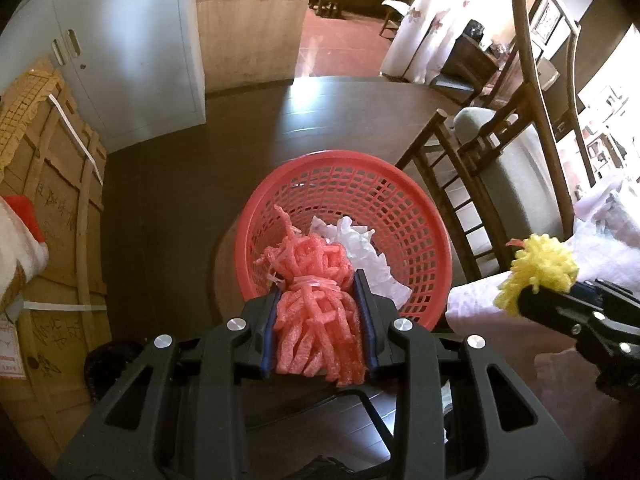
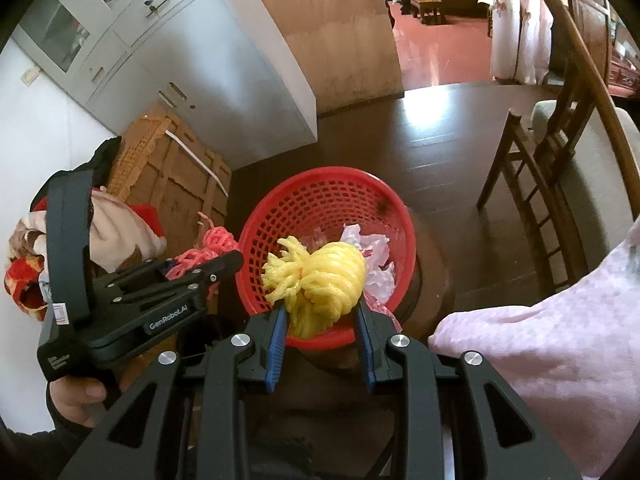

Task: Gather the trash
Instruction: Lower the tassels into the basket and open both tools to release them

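A red plastic basket point(image 1: 404, 216) point(image 2: 288, 200) stands on the dark floor with crumpled white paper point(image 1: 360, 248) point(image 2: 376, 256) in it. My left gripper point(image 1: 318, 280) is shut on a pink foam net bundle point(image 1: 320, 312) point(image 2: 216, 240), held above the basket's near rim. My right gripper point(image 2: 320, 300) is shut on a yellow foam net bundle point(image 2: 324, 276) point(image 1: 536, 272), hanging over the basket's near side. In the left wrist view the right gripper point(image 1: 520, 300) comes in from the right edge. In the right wrist view the left gripper point(image 2: 236, 260) lies to the left, with a hand point(image 2: 76, 400) on its handle.
A wooden chair point(image 1: 488, 168) point(image 2: 540, 184) with a grey cushion stands right of the basket. Pink cloth point(image 1: 592, 264) point(image 2: 560, 344) covers a surface at the right. A cardboard crate point(image 1: 52, 208) point(image 2: 176, 176) and a white cabinet point(image 1: 132, 48) point(image 2: 224, 80) stand at the left.
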The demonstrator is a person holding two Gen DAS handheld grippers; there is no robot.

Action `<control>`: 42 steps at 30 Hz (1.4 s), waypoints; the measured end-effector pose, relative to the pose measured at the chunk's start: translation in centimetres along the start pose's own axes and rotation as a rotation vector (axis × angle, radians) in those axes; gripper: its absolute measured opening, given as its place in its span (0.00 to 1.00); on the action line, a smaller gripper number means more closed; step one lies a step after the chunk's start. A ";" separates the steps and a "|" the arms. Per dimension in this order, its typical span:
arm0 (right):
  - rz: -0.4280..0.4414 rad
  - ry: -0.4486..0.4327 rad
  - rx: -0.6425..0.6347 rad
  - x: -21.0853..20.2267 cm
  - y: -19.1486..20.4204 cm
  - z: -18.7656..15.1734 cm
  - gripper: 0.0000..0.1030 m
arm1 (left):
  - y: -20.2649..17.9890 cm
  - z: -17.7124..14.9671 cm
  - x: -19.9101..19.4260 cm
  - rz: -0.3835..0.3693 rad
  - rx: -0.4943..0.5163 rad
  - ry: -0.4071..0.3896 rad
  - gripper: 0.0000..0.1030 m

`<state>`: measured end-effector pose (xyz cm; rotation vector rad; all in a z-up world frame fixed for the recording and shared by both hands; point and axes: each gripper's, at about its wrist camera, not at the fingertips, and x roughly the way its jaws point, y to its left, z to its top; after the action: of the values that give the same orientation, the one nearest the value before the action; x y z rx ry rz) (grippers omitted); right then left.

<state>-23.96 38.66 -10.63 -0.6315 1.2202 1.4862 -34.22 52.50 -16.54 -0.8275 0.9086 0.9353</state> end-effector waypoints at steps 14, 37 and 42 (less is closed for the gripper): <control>0.029 0.054 0.047 4.2 -0.7 1.0 0.30 | -0.7 -0.5 1.3 0.026 0.012 0.014 0.33; 0.048 0.079 0.099 6.8 -1.8 2.0 0.30 | -0.6 0.3 4.7 0.046 -0.029 0.048 0.33; 0.043 0.089 0.104 7.1 -2.0 1.9 0.30 | -0.7 0.2 5.0 0.043 -0.022 0.059 0.33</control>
<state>-23.83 42.96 -16.86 -0.6097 1.3780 1.4325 -31.98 53.93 -20.86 -0.8607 0.9714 0.9639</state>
